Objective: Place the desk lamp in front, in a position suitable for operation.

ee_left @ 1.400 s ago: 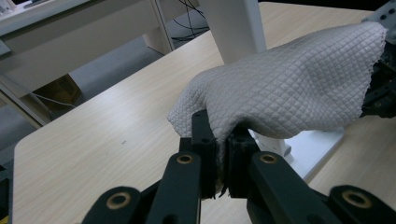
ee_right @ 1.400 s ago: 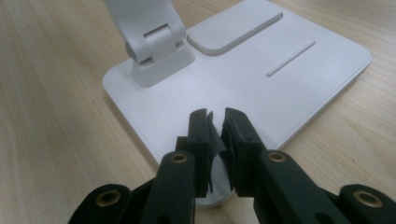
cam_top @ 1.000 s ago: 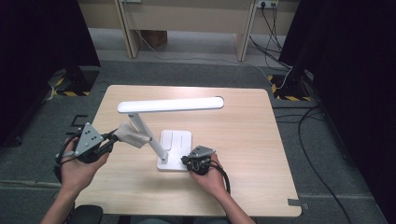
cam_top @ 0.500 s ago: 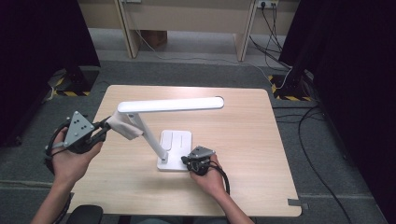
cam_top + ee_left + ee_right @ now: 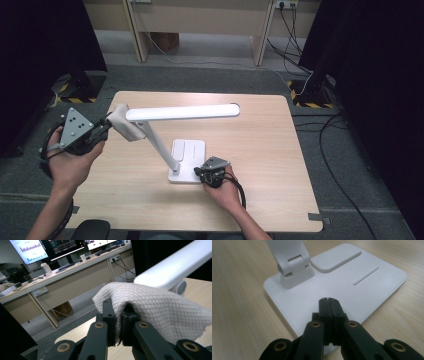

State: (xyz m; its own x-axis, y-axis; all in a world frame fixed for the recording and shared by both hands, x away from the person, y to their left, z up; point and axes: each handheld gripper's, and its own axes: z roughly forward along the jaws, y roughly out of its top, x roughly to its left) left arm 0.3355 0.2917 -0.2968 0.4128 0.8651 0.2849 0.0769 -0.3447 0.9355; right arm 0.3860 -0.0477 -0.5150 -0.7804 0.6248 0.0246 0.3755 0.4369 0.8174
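Left gripper [image 5: 119, 315] clamped a grey cloth [image 5: 155, 312] against the lamp's [image 5: 182, 112] elbow; right gripper [image 5: 328, 301], jaws closed and empty, pressed on the lamp base [image 5: 352, 290].

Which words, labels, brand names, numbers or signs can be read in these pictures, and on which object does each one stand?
No text can be read.
Monitors behind the desk in the left gripper view: charts and small writing, too blurred to read.
White desk lamp base: only a raised pad and a plain raised line, no lettering.
Grey cloth: a woven pattern, no label.
Wooden table: no markings.
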